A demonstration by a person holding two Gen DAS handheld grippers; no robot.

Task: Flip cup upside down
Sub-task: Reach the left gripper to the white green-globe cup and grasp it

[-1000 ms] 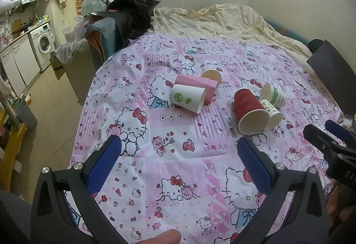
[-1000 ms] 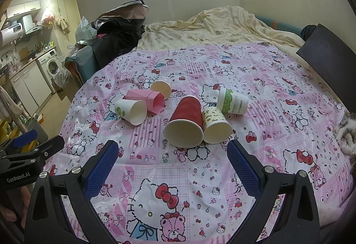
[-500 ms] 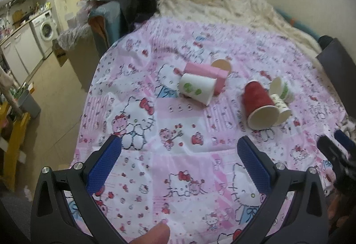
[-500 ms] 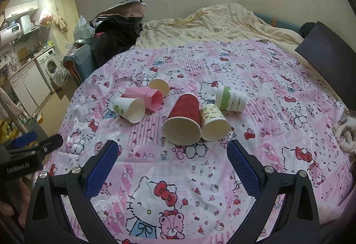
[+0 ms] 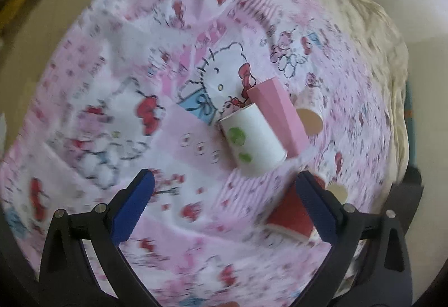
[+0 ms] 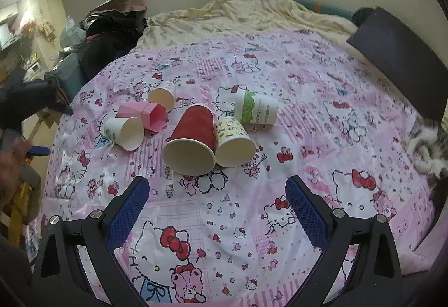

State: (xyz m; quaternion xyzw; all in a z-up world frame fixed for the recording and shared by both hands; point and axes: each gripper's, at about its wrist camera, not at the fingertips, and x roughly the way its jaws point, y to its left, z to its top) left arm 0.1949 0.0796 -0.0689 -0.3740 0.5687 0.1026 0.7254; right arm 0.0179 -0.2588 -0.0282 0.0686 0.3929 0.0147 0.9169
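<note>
Several paper cups lie on their sides on a pink Hello Kitty sheet (image 6: 308, 116). A white cup with green dots (image 5: 252, 139) (image 6: 124, 132) lies next to a pink cup (image 5: 277, 114) (image 6: 145, 114). A small beige cup (image 6: 162, 95), a red cup (image 6: 193, 139) (image 5: 291, 217), a cream patterned cup (image 6: 233, 140) and a white cup with a green band (image 6: 256, 109) lie nearby. My left gripper (image 5: 224, 206) is open, above and just short of the dotted cup. My right gripper (image 6: 217, 206) is open and empty, short of the red cup.
A cream blanket (image 6: 252, 13) covers the far end of the bed. A dark board (image 6: 400, 60) leans at the right edge. Dark bags (image 6: 112, 32) are piled at the far left. A cat (image 6: 425, 150) lies at the right.
My left gripper has swung forward and tilted down over the bed toward the dotted cup; its view is blurred. My right gripper has barely moved.
</note>
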